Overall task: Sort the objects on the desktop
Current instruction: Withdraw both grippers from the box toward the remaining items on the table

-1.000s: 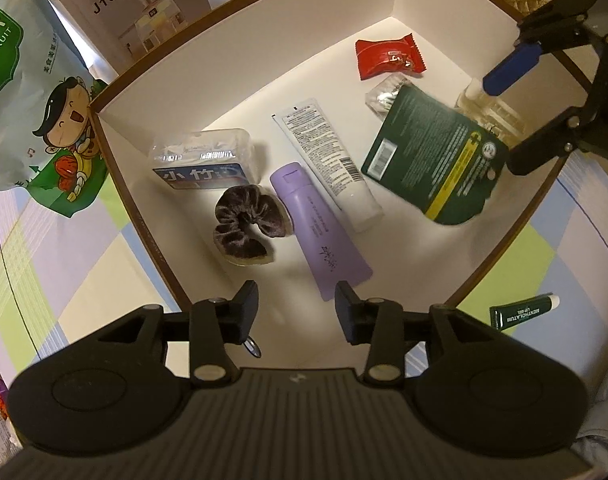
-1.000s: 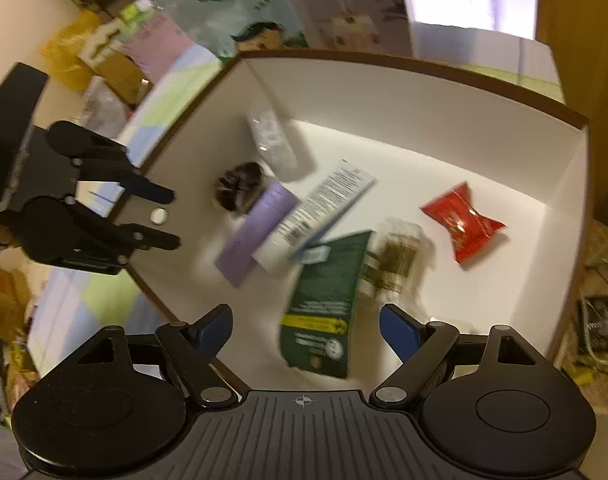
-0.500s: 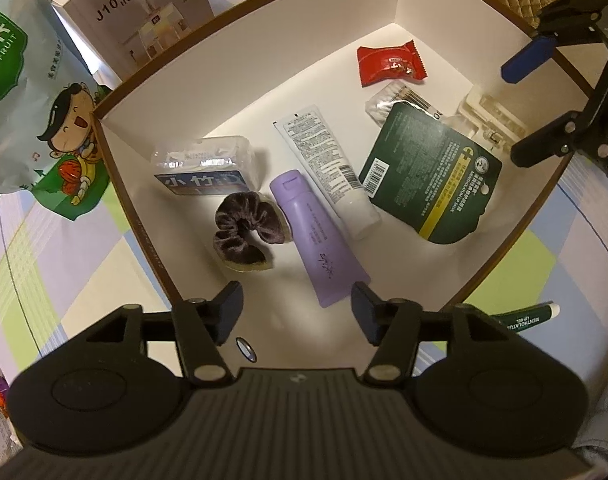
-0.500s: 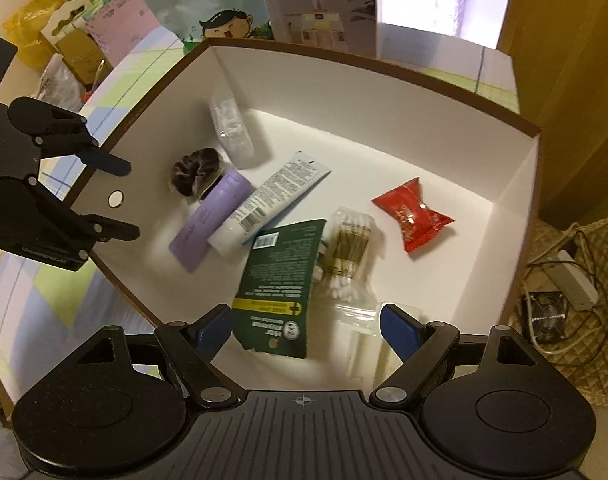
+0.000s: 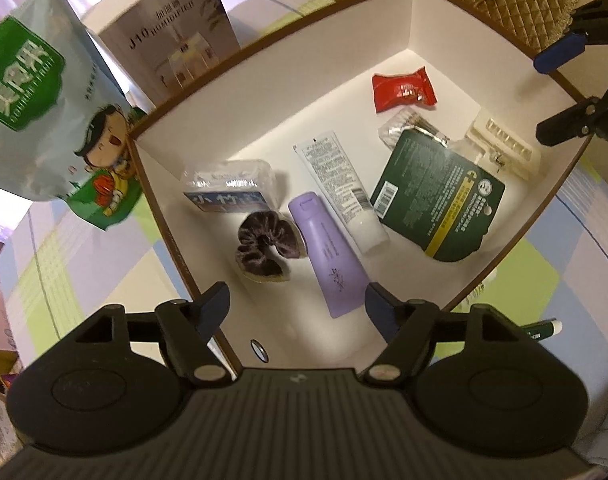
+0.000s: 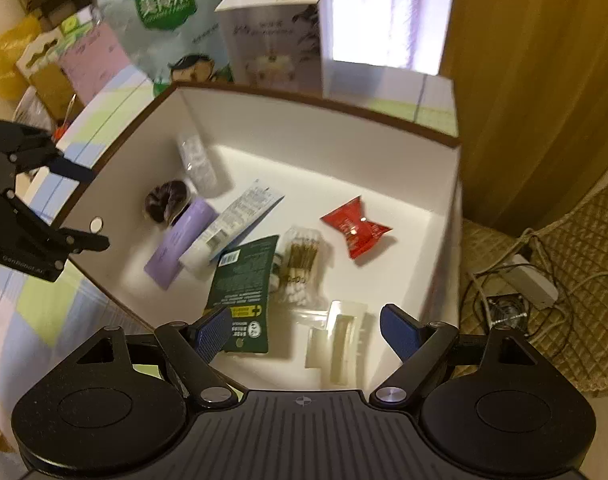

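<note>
A white box with a brown rim [image 5: 431,20] [image 6: 315,100] holds a red packet [image 5: 401,90] [image 6: 353,228], cotton swabs [image 6: 300,264], a clear plastic tray [image 5: 503,148] [image 6: 339,344], a dark green sachet [image 5: 439,196] [image 6: 244,284], a white tube [image 5: 339,188], a purple tube [image 5: 327,256], a dark scrunchie [image 5: 264,248] and a clear blue-labelled case [image 5: 228,188]. My left gripper [image 5: 296,308] [image 6: 80,206] hovers over the box's near corner; its jaws are opening with nothing gripped. A small round disc [image 5: 259,350] [image 6: 96,224] shows just below it. My right gripper [image 6: 307,332] [image 5: 561,88] is open above the tray.
A green lip balm tube [image 5: 541,330] lies on the checked tablecloth [image 5: 84,272] outside the box. A green snack bag [image 5: 44,120] and a humidifier carton [image 5: 172,40] stand behind the box. Cables and a power strip [image 6: 531,280] lie on the quilted mat at right.
The left jaws have spread from nearly shut to wide. The right gripper has lifted and drawn back from the box, still open, and the tray now lies below it.
</note>
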A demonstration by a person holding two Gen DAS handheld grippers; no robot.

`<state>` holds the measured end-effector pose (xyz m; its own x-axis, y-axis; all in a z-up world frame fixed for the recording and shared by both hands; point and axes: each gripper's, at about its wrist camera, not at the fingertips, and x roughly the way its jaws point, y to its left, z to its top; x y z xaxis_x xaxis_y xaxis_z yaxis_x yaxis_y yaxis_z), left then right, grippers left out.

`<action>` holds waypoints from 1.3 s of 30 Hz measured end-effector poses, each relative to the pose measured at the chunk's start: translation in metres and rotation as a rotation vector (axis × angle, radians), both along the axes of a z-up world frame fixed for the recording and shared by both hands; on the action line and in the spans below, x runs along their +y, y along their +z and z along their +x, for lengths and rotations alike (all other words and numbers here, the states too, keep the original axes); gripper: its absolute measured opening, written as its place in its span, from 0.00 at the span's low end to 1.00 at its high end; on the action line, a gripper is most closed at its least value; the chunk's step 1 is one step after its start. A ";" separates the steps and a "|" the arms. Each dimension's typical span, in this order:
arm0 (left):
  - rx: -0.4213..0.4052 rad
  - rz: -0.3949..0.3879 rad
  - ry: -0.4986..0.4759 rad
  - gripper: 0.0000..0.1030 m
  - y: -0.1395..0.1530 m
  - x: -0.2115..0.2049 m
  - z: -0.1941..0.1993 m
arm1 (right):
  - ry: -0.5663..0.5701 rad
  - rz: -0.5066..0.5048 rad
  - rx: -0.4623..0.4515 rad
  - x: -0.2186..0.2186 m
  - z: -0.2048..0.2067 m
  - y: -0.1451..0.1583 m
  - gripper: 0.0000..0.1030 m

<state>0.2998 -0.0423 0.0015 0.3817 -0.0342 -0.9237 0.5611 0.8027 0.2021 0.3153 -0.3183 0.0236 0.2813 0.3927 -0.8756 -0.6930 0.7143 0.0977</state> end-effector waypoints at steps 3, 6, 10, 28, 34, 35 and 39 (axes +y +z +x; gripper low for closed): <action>-0.027 -0.007 0.000 0.70 0.009 -0.002 -0.007 | -0.025 0.017 -0.028 -0.009 -0.006 0.008 0.84; -0.058 -0.012 0.005 0.70 0.017 -0.004 -0.016 | -0.043 0.033 -0.065 -0.018 -0.014 0.016 0.84; -0.101 -0.024 0.019 0.70 0.028 -0.001 -0.032 | -0.064 0.067 -0.111 -0.032 -0.028 0.029 0.84; -0.180 -0.173 0.189 0.72 0.053 0.048 -0.131 | -0.059 0.265 -0.200 -0.092 -0.117 0.053 0.84; -0.146 -0.206 0.293 0.72 0.032 0.065 -0.148 | -0.024 0.215 -0.125 -0.084 -0.136 0.015 0.84; -0.138 -0.208 0.309 0.72 0.027 0.067 -0.151 | -0.022 0.200 -0.103 -0.081 -0.139 0.005 0.84; -0.091 -0.215 0.357 0.72 0.005 0.068 -0.163 | -0.010 0.132 -0.044 -0.072 -0.150 -0.029 0.84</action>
<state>0.1363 0.0254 0.0062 0.4838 -0.0736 -0.8721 0.2277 0.9727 0.0443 0.1657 -0.3899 -0.0049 0.3223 0.5010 -0.8031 -0.6918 0.7038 0.1614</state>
